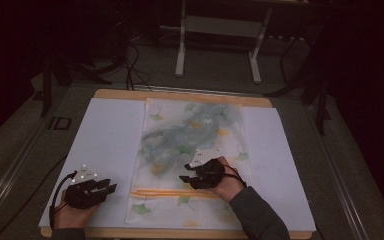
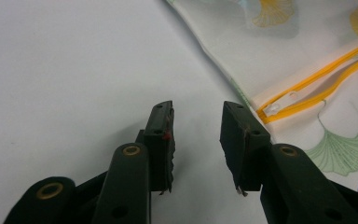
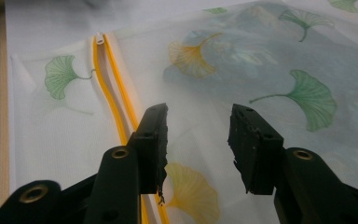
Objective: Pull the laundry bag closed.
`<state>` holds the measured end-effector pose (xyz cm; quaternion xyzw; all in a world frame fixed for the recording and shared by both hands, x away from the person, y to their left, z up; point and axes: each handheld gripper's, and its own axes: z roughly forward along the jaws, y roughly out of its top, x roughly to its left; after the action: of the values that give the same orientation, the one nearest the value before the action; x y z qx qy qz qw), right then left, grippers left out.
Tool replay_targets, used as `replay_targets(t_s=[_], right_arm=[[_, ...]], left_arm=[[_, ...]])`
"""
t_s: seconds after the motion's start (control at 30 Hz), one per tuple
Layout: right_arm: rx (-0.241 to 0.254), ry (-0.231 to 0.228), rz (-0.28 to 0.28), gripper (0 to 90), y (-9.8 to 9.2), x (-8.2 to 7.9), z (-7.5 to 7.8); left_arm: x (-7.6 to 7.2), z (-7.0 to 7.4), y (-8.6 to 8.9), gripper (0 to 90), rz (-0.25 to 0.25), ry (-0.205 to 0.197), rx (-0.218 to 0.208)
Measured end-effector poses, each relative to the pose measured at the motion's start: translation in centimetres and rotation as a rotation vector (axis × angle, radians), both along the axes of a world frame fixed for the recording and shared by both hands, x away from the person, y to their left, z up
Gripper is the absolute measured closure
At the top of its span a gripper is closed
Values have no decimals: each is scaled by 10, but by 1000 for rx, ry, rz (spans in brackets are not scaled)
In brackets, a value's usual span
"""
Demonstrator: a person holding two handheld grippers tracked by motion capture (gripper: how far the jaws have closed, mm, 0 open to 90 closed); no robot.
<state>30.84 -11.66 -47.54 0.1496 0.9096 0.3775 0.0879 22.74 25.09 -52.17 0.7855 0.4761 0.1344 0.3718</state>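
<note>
A white mesh bag (image 1: 200, 210) printed with green and yellow ginkgo leaves lies flat in the middle of the table. Something blue-grey (image 1: 195, 131) shows through its far half. A yellow zipper (image 1: 175, 192) runs across the bag near its front end. Its white slider (image 2: 279, 103) sits at the bag's left edge. My left gripper (image 1: 111, 187) rests on the white sheet left of the bag, open and holding nothing, its jaws (image 2: 196, 126) pointing at that zipper end. My right gripper (image 1: 184, 178) hovers over the bag just beyond the zipper (image 3: 107, 93), open (image 3: 198, 135), with nothing between its pads.
A white sheet (image 1: 105, 135) covers the wooden table (image 1: 180, 95), whose edge shows at the front and back. On the dim floor beyond stand a white desk frame (image 1: 220, 30) and some cables (image 1: 135, 65). Dark stands flank the table.
</note>
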Motion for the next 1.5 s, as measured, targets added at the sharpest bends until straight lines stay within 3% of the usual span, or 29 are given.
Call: replay_targets(t_s=[1.5], right_arm=[[-20, 45, 172, 672, 85, -12, -34]], left_arm=[[1, 0, -3, 637, -19, 5, 3]])
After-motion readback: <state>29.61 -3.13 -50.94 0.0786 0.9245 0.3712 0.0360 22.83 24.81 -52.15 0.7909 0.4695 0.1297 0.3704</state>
